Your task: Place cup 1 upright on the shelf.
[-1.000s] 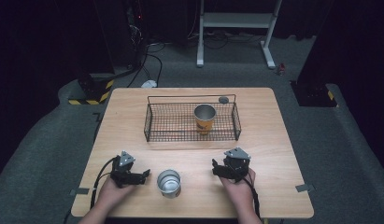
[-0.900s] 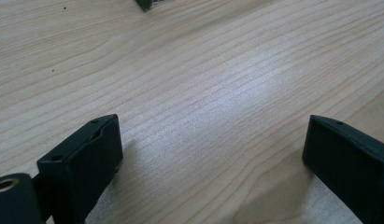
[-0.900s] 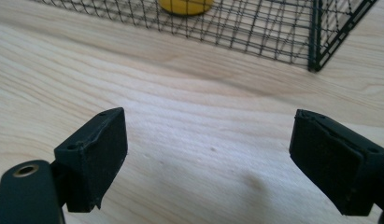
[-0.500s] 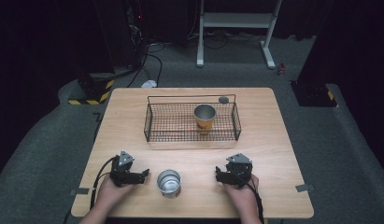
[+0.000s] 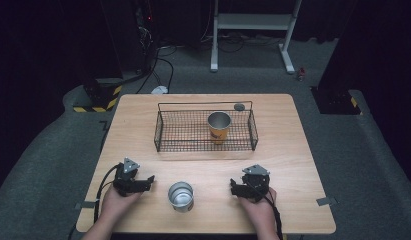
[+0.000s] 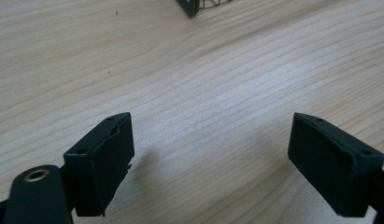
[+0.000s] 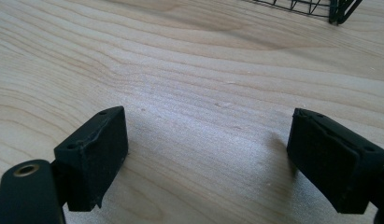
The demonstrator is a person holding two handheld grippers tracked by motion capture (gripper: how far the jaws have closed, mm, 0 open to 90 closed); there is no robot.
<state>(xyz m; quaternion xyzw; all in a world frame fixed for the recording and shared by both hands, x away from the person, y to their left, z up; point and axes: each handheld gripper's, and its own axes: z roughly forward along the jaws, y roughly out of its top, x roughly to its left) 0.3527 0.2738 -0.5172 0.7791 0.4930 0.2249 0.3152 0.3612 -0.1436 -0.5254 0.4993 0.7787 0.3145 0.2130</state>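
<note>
My left gripper (image 5: 147, 181) rests on the table near its front left, pointing right toward a steel cup (image 5: 181, 196) that stands upright between the two hands. Its jaws have just been closing, but in the left gripper view they stand wide apart (image 6: 210, 158) over bare wood. My right gripper (image 5: 235, 188) lies to the right of the cup and points left at it. It is open (image 7: 206, 158), with nothing between the jaws. Neither gripper touches the cup.
A black wire basket (image 5: 158, 134) sits across the middle of the table, with an orange and steel cup (image 5: 219, 127) upright inside it. A small grey round object (image 5: 239, 106) lies behind the basket. Basket corners show at the top of both gripper views (image 6: 192, 7) (image 7: 341, 11).
The right hand and its gripper have shifted slightly toward the table's near edge. The left hand, the steel cup and the basket have stayed put.
</note>
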